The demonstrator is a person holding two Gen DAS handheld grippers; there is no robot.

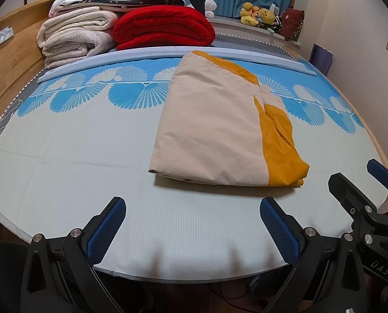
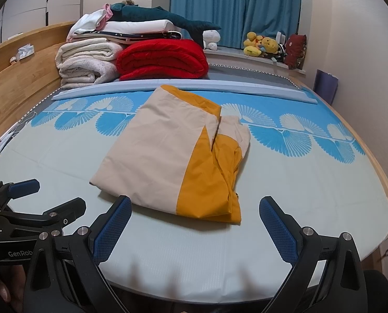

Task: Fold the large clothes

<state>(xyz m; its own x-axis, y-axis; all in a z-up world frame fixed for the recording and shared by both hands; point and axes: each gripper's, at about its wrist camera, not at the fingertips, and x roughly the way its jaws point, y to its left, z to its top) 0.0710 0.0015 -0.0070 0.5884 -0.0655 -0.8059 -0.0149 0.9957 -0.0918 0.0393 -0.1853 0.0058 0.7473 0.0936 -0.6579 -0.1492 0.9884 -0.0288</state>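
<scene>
Hovering low over the near edge of the bed, both tongs spread wide and empty: left gripper (image 1: 192, 225) at 6 o'clock in its own view, right gripper (image 2: 195, 224) likewise in its own, blue pads (image 2: 113, 228) holding nothing. Sitting just beyond, toward 12 o'clock, the cream-and-yellow garment (image 1: 214, 130), already folded into a thick rectangle, flat on the pale sheet (image 1: 63, 172), yellow panel bunched along its 3 o'clock side. Judging the step: probably one last fold or a tidy-up, or else lifting the bundle away; cannot tell which from this alone.

Doing it well: approaching the near hem from 6 o'clock with both tongs level, taking one corner each, pinching through all layers rather than only the top cloth. Keeping the two lifts even so the slippery-looking fabric does not slide apart. Smoothing the rumpled yellow side at 3 o'clock first, otherwise a lopsided bundle seems likely.

Farther off, at 11 o'clock, a red quilt (image 1: 162, 24) beside stacked white blankets (image 1: 74, 36); past those, blue curtains (image 2: 235, 7) and plush toys (image 2: 261, 44) on the sill.
</scene>
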